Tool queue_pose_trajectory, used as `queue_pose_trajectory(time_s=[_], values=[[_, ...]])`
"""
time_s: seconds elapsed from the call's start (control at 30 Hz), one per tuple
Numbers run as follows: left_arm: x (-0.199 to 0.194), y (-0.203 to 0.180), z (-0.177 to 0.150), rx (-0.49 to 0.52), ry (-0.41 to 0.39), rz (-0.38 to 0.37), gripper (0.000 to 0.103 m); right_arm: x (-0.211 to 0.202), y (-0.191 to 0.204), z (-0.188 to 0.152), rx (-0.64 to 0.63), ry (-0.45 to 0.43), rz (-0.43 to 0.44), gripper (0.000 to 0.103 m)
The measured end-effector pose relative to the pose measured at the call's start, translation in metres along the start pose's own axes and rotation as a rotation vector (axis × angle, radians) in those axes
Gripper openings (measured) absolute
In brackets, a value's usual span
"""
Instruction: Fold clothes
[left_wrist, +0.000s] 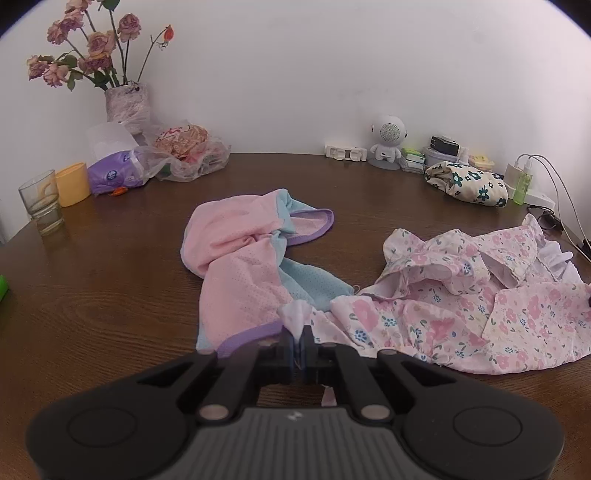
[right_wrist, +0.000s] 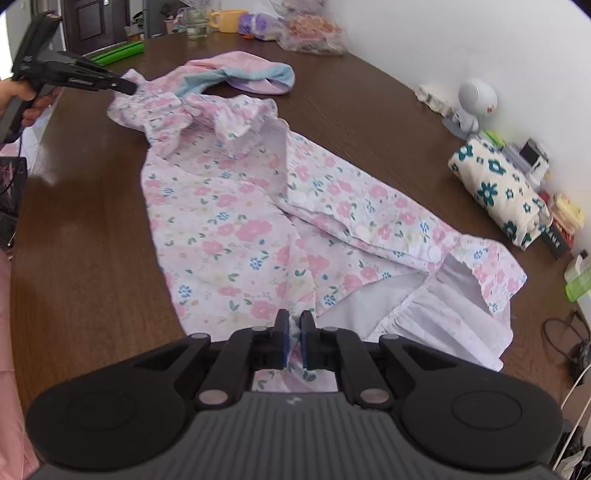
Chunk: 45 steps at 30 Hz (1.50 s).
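A pink floral garment (right_wrist: 236, 221) lies stretched along the brown table (right_wrist: 85, 236); it also shows crumpled in the left wrist view (left_wrist: 461, 314). My left gripper (left_wrist: 298, 341) is shut on a white edge of it; the left gripper also shows far left in the right wrist view (right_wrist: 127, 86), pinching the garment's far end. My right gripper (right_wrist: 294, 341) is shut on the near hem of the garment. A pink, blue and purple garment (left_wrist: 240, 266) lies bunched beyond it on the table (left_wrist: 92, 295).
Along the wall stand a flower vase (left_wrist: 127, 105), a glass (left_wrist: 41, 203), a yellow cup (left_wrist: 73, 184), a tissue pack (left_wrist: 114, 173), a plastic bag (left_wrist: 188, 153), a small white robot speaker (left_wrist: 386, 142), a floral pouch (left_wrist: 467, 182) and charger cables (left_wrist: 554, 195).
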<state>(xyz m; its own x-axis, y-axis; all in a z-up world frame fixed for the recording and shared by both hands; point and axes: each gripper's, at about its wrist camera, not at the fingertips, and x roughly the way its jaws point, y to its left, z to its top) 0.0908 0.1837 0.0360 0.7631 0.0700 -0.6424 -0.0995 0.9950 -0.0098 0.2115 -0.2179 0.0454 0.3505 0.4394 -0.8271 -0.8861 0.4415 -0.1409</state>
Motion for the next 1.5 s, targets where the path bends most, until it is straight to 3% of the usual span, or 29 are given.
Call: queue_pose_trajectory(time_s=[0.17,0.3,0.37,0.47,0.5,0.6,0.73,0.77,0.9,0.97,1.0,1.07,1.13,1.17,1.23,1.3,1.33,1.37,1.4,1.5], values=[[-0.004,0.006,-0.01,-0.027,0.009,0.02,0.002,-0.055,0.064,-0.022,-0.132,-0.054,0.036,0.006],[-0.003,0.01,-0.017,-0.04,0.019,0.041,0.003,-0.058,0.114,-0.052,-0.176,0.017,0.119,0.006],[-0.004,0.012,-0.017,-0.05,0.013,0.053,0.009,-0.053,0.129,-0.063,-0.151,0.039,0.175,0.006],[-0.015,0.012,-0.017,-0.052,-0.017,0.078,0.015,-0.058,0.128,-0.07,-0.084,0.001,0.17,0.024],[-0.02,0.012,-0.016,-0.05,-0.028,0.078,0.018,-0.059,0.128,-0.073,-0.061,-0.012,0.168,0.038],[-0.039,0.008,-0.01,-0.033,-0.082,0.064,0.03,-0.082,0.098,-0.071,0.109,-0.196,0.213,0.043],[-0.053,-0.017,0.004,0.04,-0.134,-0.038,0.041,-0.083,0.071,-0.052,0.253,-0.365,0.214,0.066],[-0.054,-0.025,0.007,0.057,-0.138,-0.06,0.046,-0.074,0.07,-0.043,0.269,-0.363,0.232,0.066],[-0.039,-0.071,0.019,0.181,-0.118,-0.157,0.05,-0.028,0.092,-0.01,0.234,-0.268,0.264,0.062],[-0.027,-0.092,0.021,0.247,-0.099,-0.175,0.053,-0.006,0.107,0.005,0.175,-0.211,0.269,0.037],[-0.021,-0.1,0.023,0.282,-0.088,-0.168,0.054,0.001,0.12,0.008,0.125,-0.183,0.271,0.016],[-0.006,-0.118,0.021,0.379,-0.069,-0.15,0.061,0.009,0.144,0.013,0.019,-0.137,0.262,0.012],[0.011,-0.132,0.019,0.477,-0.054,-0.127,0.065,0.009,0.158,0.013,-0.028,-0.117,0.315,0.013],[0.02,-0.138,0.018,0.515,-0.046,-0.115,0.065,0.009,0.165,0.013,-0.051,-0.107,0.341,0.014],[0.029,-0.134,0.023,0.513,-0.037,-0.112,0.065,0.004,0.168,0.013,-0.059,-0.112,0.357,0.039],[0.038,-0.13,0.028,0.511,-0.028,-0.109,0.062,-0.006,0.153,0.014,-0.007,-0.161,0.356,0.043],[0.042,-0.128,0.031,0.51,-0.024,-0.108,0.046,-0.013,0.143,0.015,0.03,-0.192,0.354,0.043],[0.047,-0.126,0.033,0.509,-0.02,-0.106,0.021,-0.017,0.132,0.016,0.061,-0.21,0.319,0.043],[0.051,-0.124,0.036,0.508,-0.015,-0.104,0.011,-0.02,0.116,0.02,0.092,-0.217,0.246,0.043],[0.065,-0.118,0.043,0.504,-0.002,-0.1,0.006,-0.011,0.078,0.024,0.152,-0.148,0.071,0.045]])
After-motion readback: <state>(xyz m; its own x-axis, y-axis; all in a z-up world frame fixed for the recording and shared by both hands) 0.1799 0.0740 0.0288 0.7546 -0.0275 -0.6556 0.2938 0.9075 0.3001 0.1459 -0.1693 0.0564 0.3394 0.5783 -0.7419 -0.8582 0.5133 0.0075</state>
